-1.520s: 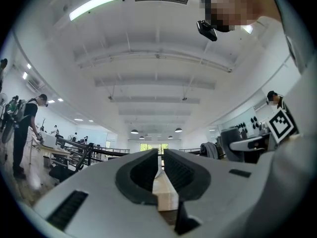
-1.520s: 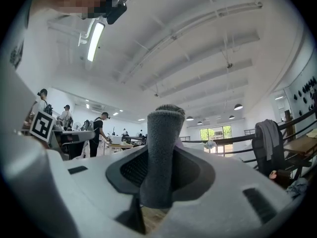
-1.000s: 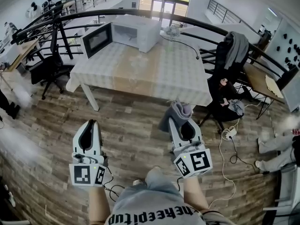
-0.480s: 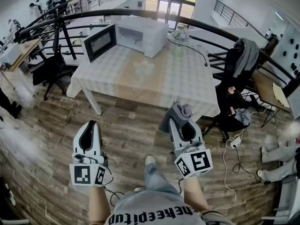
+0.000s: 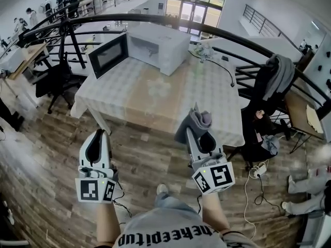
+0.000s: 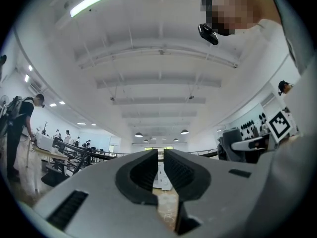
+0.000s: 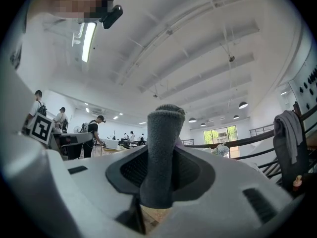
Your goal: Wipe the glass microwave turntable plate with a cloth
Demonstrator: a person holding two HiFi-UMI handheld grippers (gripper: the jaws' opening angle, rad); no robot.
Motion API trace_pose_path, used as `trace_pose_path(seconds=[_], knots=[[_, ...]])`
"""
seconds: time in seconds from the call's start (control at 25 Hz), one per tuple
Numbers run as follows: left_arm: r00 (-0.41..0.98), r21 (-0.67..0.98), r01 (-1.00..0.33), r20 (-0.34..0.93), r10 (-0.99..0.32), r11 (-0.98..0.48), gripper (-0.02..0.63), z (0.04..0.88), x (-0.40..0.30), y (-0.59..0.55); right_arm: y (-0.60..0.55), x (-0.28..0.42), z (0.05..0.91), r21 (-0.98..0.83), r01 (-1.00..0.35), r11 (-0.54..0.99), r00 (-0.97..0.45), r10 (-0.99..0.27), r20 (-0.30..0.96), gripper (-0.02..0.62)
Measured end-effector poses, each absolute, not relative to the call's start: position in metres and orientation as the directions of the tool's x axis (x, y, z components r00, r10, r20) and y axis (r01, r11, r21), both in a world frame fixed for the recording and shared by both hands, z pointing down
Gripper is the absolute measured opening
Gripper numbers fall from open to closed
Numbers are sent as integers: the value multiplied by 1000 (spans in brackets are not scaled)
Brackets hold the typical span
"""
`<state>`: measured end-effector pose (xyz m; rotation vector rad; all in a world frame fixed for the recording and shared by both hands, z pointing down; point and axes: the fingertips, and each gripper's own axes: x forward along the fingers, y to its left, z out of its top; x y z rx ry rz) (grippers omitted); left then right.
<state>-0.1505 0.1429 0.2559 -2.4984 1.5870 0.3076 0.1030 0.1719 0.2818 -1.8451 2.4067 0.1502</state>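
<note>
Cloth (image 5: 195, 122), grey, stands pinched upright in the right gripper (image 5: 197, 134) at 5 o'clock, over plank floor (image 5: 145, 154). Left gripper (image 5: 98, 136), at 7 o'clock, is closed to a slit and empty. Toward 12 o'clock, a checked table (image 5: 212, 105) bears a faint glassy disc (image 5: 158, 88), then an open-doored microwave (image 5: 160, 43).

I count two grippers, the left gripper (image 5: 102, 134) and the right gripper (image 5: 193, 131), one grey cloth (image 5: 197, 121), one table (image 5: 201, 94), one microwave (image 5: 158, 41), one faint clear plate (image 5: 158, 88), and two chairs: a black chair (image 5: 50, 79) left of the table, a draped chair (image 5: 257, 138) right of it.
</note>
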Motion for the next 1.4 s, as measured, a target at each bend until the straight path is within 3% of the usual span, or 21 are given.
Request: trace_pose_path(seconds=[0.48,1.4], knots=[[390,-41,-917,-298,-871,-397,35,248,-92,72,89,159,287,-10,-956,294,-289,-945,-153,115],[396,-59,-917,-233,-888,-394,36,264,-82,-85,-71,163,310,-63,-947,314,-306,-946,-111,112]])
